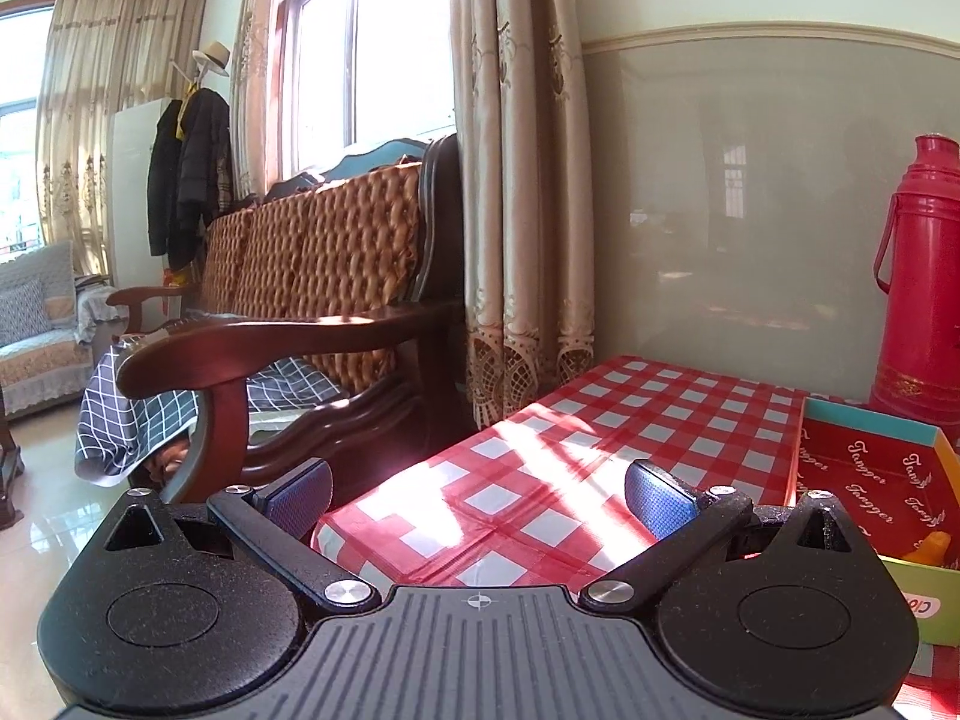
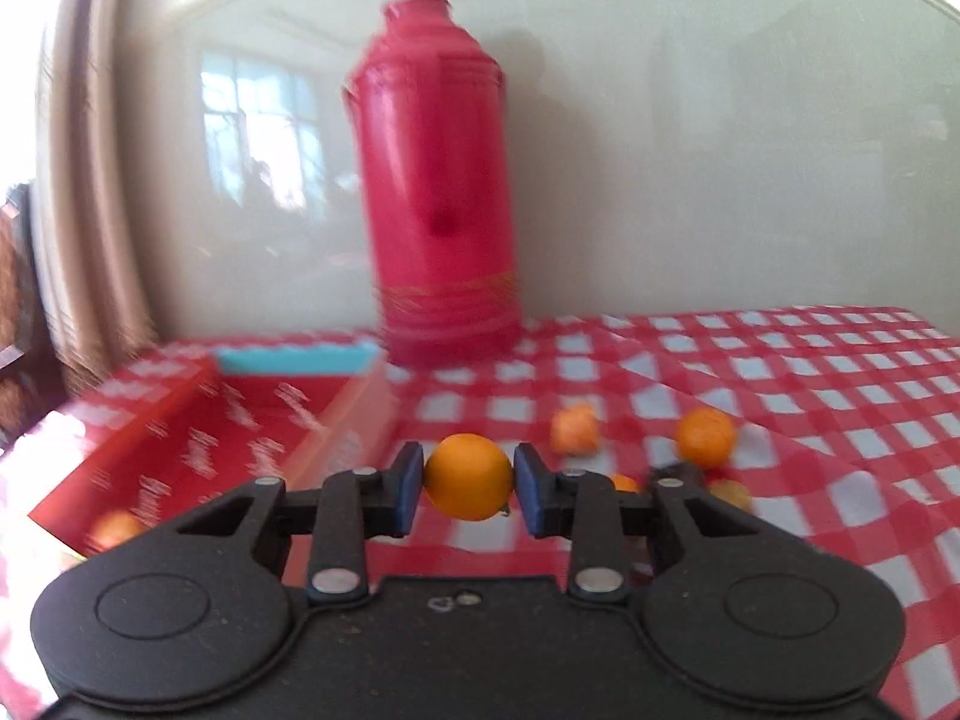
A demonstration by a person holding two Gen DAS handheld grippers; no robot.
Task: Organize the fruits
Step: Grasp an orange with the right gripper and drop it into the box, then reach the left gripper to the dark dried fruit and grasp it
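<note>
At far left a wooden bench (image 1: 312, 300) with woven cushions stands by a curtain (image 1: 516, 180). The left claw (image 1: 477, 495) is released, its blue pads wide apart with nothing between them, hovering over the near corner of the checked worktop (image 1: 600, 450). Right of it lies a red box (image 2: 198, 438), open, with one orange fruit (image 2: 114, 528) in its near corner. A red flask (image 2: 441, 192) stands upright behind the box by the wall. The right claw (image 2: 468, 486) is clenched on an orange (image 2: 469, 477), both pads pressing its sides, held above the cloth just right of the box. Further right, more fruits (image 2: 705, 438) lie loose on the worktop.
</note>
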